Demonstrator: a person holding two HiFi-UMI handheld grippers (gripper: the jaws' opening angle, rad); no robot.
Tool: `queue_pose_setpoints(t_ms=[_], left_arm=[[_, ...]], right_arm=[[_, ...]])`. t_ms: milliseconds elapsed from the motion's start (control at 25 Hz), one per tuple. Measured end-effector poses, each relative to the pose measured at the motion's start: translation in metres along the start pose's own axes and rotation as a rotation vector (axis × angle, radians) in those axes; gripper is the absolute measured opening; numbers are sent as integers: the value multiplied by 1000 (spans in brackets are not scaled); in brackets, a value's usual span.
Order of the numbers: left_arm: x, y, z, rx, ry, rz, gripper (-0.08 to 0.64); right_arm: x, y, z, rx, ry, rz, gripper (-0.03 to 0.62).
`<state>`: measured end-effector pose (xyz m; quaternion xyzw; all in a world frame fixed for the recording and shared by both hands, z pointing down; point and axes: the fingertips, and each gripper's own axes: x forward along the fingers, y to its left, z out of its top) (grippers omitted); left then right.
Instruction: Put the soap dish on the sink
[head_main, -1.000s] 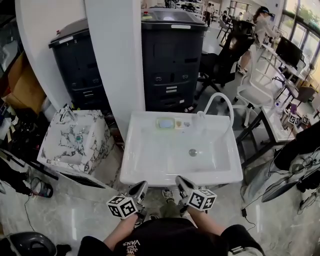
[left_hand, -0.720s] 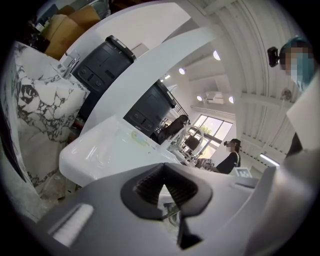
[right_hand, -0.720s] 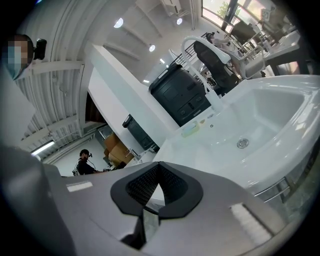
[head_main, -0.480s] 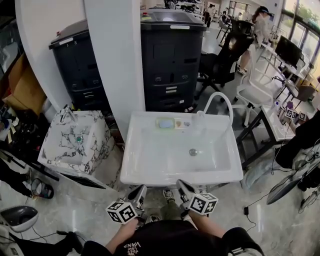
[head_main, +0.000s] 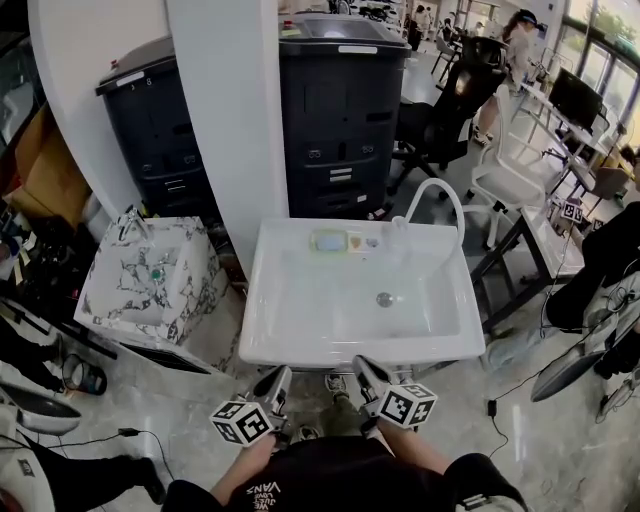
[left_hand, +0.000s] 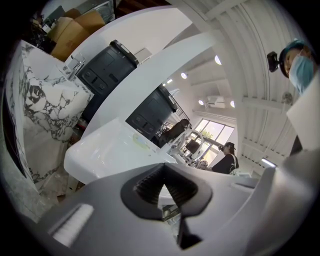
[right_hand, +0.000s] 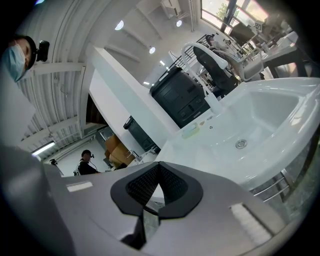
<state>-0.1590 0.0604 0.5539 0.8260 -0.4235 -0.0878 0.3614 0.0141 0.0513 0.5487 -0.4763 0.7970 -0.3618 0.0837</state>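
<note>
A pale green soap dish (head_main: 329, 241) lies on the back ledge of the white sink (head_main: 300, 345), left of the curved white faucet (head_main: 441, 201). Both grippers hover side by side just in front of the sink's near rim, apart from the dish. My left gripper (head_main: 279, 380) is shut with nothing in it, and so is my right gripper (head_main: 361, 368). In the right gripper view the shut gripper (right_hand: 157, 172) points at the sink (right_hand: 280, 100), with the soap dish (right_hand: 190, 131) far on the ledge. The left gripper view shows the shut gripper (left_hand: 163, 172) below the sink's corner (left_hand: 95, 155).
A marble-patterned basin (head_main: 150, 280) stands left of the sink. A white pillar (head_main: 225, 120) and black cabinets (head_main: 345, 110) rise behind it. Desks, chairs (head_main: 505, 185) and people are at the right, cables and a person's legs (head_main: 70, 480) on the floor at lower left.
Both grippers have stayed where they were in front of the sink. A person's legs have come into view on the floor at lower left.
</note>
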Motion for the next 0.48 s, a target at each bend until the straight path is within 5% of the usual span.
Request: queue_pose_setpoints(t_ms=[480], left_arm=[[-1,-2,2,5,-6,5,52]], right_arm=[[-1,4,3,0,-12,2,2]])
